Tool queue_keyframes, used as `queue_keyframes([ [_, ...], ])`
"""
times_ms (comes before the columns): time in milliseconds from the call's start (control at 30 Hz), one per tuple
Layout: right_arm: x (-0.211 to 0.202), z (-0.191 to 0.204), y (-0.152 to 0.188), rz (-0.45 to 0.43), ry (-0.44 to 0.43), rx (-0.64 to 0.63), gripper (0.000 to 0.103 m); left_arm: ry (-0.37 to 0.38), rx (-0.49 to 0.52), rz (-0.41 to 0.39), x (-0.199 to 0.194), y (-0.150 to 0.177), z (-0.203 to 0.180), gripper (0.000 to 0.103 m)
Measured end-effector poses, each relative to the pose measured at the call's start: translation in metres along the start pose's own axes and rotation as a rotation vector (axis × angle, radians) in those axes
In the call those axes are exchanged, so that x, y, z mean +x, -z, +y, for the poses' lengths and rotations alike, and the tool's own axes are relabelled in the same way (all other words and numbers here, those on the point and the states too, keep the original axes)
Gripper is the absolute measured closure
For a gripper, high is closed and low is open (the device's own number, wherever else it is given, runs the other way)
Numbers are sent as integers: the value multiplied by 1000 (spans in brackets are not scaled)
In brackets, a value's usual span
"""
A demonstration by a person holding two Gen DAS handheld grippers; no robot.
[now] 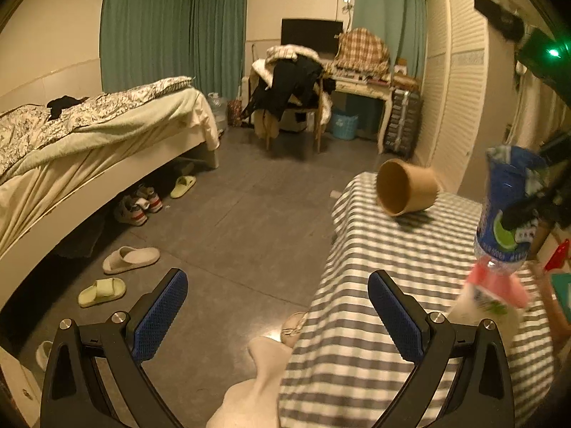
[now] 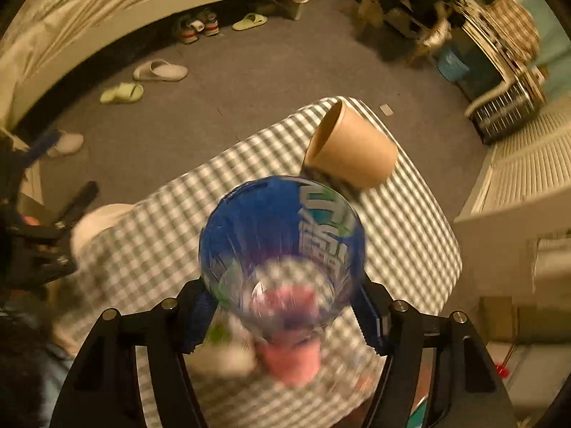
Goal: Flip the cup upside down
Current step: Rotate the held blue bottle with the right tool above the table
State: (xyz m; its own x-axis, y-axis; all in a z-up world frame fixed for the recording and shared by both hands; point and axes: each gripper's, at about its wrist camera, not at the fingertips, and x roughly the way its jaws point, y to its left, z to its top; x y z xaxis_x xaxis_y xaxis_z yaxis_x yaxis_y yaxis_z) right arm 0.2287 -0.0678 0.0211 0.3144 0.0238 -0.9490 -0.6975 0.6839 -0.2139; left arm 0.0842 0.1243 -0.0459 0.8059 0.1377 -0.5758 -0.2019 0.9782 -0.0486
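Observation:
A brown paper cup (image 1: pixel 407 187) lies tipped on its side near the far corner of the striped table (image 1: pixel 374 303), its open mouth facing left; it also shows in the right wrist view (image 2: pixel 351 148). My left gripper (image 1: pixel 278 306) is open and empty, over the table's near left edge, well short of the cup. My right gripper (image 2: pixel 285 306) is shut on a clear plastic bottle (image 2: pixel 282 246) with a blue label and pink cap, held neck-down above the table. The bottle also shows in the left wrist view (image 1: pixel 506 214), to the right of the cup.
A bed (image 1: pixel 89 149) runs along the left, with slippers (image 1: pixel 130 258) and shoes (image 1: pixel 137 205) on the grey floor beside it. A chair piled with clothes (image 1: pixel 289 92) and a desk (image 1: pixel 360 82) stand at the back. A louvred wardrobe (image 1: pixel 456 71) is right of the table.

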Motion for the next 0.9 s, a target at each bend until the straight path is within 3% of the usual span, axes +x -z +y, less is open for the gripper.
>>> queue_keyframes([
  [233, -60, 21, 60, -37, 29, 109, 37, 55, -20, -44, -32, 6, 10, 0],
  [367, -71, 37, 94, 36, -32, 164, 37, 74, -22, -73, -46, 10, 16, 0],
  [567, -25, 66, 139, 272, -211, 268, 38, 96, -49, -79, -51, 16, 24, 0],
  [633, -5, 73, 147, 314, -268, 285, 38, 99, -50, -72, -51, 18, 25, 0],
  [767, 28, 82, 148, 343, -347, 305, 38, 99, -36, -61, -48, 21, 22, 0],
  [900, 46, 68, 139, 282, -370, 349, 38, 98, -26, -42, -44, 25, 17, 0],
])
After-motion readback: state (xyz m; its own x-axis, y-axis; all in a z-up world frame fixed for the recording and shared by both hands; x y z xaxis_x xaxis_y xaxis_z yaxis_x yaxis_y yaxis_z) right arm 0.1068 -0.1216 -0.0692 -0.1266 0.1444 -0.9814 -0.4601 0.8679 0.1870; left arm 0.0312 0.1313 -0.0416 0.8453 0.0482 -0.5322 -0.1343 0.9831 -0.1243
